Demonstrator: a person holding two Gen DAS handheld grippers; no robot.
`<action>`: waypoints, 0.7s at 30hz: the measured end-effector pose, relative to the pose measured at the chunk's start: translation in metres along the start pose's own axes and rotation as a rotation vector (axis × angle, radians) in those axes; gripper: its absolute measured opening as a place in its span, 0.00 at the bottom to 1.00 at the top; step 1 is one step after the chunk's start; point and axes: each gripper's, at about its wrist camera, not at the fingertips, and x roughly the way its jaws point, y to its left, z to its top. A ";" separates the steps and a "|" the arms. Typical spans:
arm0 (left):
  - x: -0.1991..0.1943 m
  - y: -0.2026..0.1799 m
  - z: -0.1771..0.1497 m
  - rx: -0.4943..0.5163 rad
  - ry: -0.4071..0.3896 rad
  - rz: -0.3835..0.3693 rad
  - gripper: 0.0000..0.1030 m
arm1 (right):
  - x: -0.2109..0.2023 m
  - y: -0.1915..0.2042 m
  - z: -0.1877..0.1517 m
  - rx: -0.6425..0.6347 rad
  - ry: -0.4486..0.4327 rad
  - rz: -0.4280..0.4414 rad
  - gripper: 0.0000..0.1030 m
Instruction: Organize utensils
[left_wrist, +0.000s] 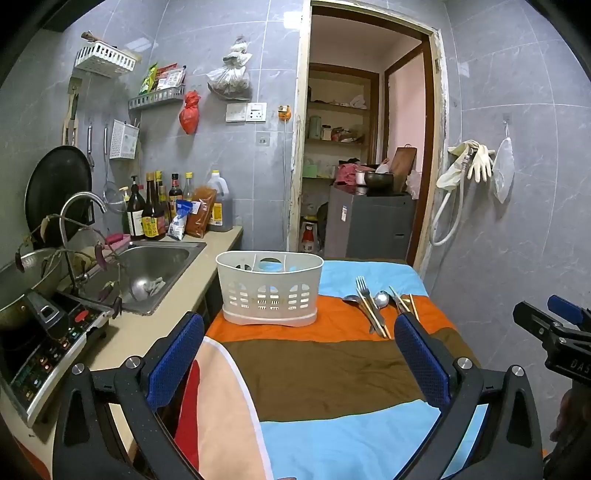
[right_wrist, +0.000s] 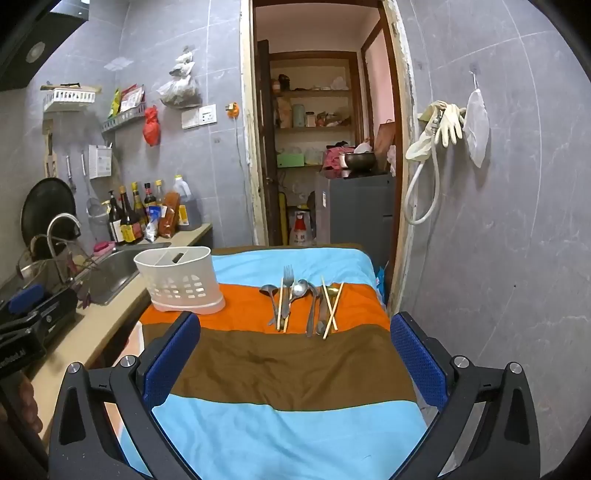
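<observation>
A small domestic kitchen with grey-tiled walls. At nine o'clock, a stainless steel sink (left_wrist: 155, 258) with curved faucet (left_wrist: 79, 206) is set in a beige countertop (left_wrist: 155, 325); an induction cooker (left_wrist: 44, 350) sits nearer the viewer. Sauce and oil bottles (left_wrist: 155, 210) line the wall behind the sink, below wall racks (left_wrist: 157, 98) and a hanging black pan (left_wrist: 57, 184). At twelve o'clock, a doorway opens onto pantry shelves (left_wrist: 338, 110). At two o'clock, rubber gloves (left_wrist: 476, 162) hang from a hook.
</observation>
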 end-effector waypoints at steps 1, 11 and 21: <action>0.000 0.000 0.000 0.000 0.002 0.000 0.98 | 0.000 0.000 0.000 -0.002 0.001 -0.001 1.00; 0.000 -0.001 -0.001 -0.008 0.011 -0.001 0.98 | 0.002 0.002 -0.001 -0.009 0.004 -0.005 1.00; 0.008 -0.002 0.001 -0.017 0.014 -0.004 0.98 | 0.001 0.000 -0.001 -0.010 0.005 -0.006 1.00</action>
